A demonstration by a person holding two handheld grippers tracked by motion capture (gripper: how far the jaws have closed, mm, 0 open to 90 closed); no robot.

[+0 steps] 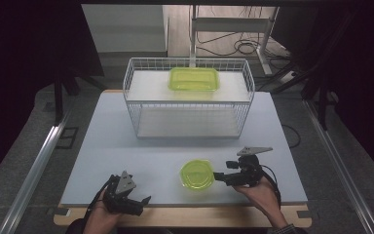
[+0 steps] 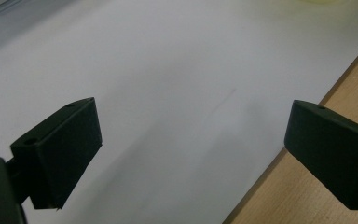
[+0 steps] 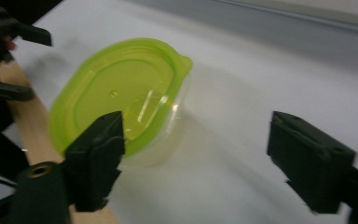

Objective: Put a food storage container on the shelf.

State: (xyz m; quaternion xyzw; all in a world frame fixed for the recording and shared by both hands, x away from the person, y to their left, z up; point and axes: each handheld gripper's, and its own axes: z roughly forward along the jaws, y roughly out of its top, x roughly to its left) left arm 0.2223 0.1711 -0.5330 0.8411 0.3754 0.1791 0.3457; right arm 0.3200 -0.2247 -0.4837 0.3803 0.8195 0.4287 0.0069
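Reading left to right from the round green-lidded container (image 1: 196, 174): our left gripper (image 1: 139, 202) waits well apart, jaws wide and empty; our right gripper (image 1: 217, 175) sits just right of it, nearer, jaws parted, gripping nothing.

Right gripper (image 3: 193, 154) – two black jaws stand apart, nothing pinched between them. Round clear plastic container with a lime-green lid (image 3: 121, 98) sits on the white tabletop (image 3: 270, 74), just past the left jaw, lid tab toward upper right. Left gripper (image 3: 9, 60) at far left edge – by the table's wooden edge strip (image 3: 28, 130).
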